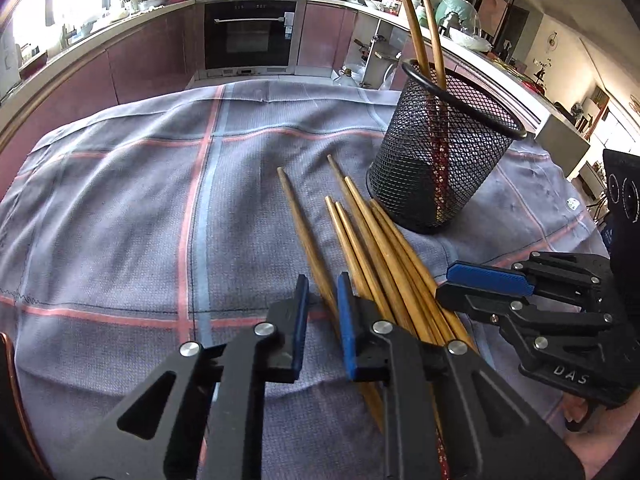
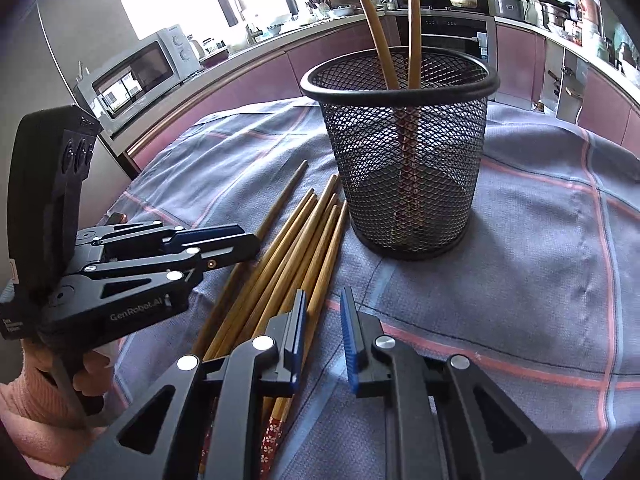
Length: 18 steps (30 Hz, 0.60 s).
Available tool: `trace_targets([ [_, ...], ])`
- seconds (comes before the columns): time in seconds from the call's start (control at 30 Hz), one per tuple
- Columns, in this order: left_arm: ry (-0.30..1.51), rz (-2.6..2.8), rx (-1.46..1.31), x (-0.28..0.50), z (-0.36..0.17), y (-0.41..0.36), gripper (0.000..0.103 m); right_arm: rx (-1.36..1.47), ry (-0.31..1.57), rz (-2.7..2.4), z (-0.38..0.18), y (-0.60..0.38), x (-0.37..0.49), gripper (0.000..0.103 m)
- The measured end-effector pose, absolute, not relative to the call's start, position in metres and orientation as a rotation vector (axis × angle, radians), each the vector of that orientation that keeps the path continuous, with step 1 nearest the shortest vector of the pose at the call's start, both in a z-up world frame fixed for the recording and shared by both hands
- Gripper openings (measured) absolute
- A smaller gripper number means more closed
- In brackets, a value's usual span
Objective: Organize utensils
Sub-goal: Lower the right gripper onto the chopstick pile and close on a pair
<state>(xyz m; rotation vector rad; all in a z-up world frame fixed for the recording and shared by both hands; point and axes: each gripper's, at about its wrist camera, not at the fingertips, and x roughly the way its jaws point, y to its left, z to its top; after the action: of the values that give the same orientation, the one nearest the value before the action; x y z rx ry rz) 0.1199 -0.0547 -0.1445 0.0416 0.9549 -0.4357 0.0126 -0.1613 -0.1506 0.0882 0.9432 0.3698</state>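
A black mesh cup (image 1: pixel 440 160) stands on the checked cloth with two wooden chopsticks (image 1: pixel 420 28) upright in it; it also shows in the right wrist view (image 2: pixel 404 152). Several wooden chopsticks (image 1: pixel 372 248) lie in a loose bundle on the cloth beside the cup, seen too in the right wrist view (image 2: pixel 288 256). My left gripper (image 1: pixel 323 308) is open, its jaws astride the leftmost chopstick (image 1: pixel 304 228), not closed on it. My right gripper (image 2: pixel 323 320) is open and empty just right of the bundle; it appears side-on in the left wrist view (image 1: pixel 460 280).
The grey cloth with red and blue stripes (image 1: pixel 160 208) covers the table. Kitchen counters, an oven (image 1: pixel 250 34) and a microwave (image 2: pixel 144 68) stand behind. The left gripper body (image 2: pixel 120 272) sits left of the bundle.
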Motion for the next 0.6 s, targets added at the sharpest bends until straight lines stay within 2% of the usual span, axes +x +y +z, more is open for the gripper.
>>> trace_targets([
  [0.1, 0.966, -0.441, 0.024, 0.115, -0.146, -0.052, 0.011, 0.088, 0.957, 0.374, -0.152, -0.161, 0.014, 0.015],
  [0.27, 0.978, -0.442, 0.003, 0.105, -0.148, -0.046, 0.011, 0.07, 0.97, 0.375, -0.152, -0.16, 0.013, 0.015],
  [0.4, 0.985, -0.445, 0.004, 0.1, -0.149, -0.045, 0.011, 0.049, 0.974, 0.37, -0.153, -0.155, 0.012, 0.011],
  [0.6, 0.964, -0.412, 0.042, 0.105, -0.148, -0.046, 0.022, 0.04, 0.978, 0.356, -0.154, -0.149, 0.02, 0.01],
])
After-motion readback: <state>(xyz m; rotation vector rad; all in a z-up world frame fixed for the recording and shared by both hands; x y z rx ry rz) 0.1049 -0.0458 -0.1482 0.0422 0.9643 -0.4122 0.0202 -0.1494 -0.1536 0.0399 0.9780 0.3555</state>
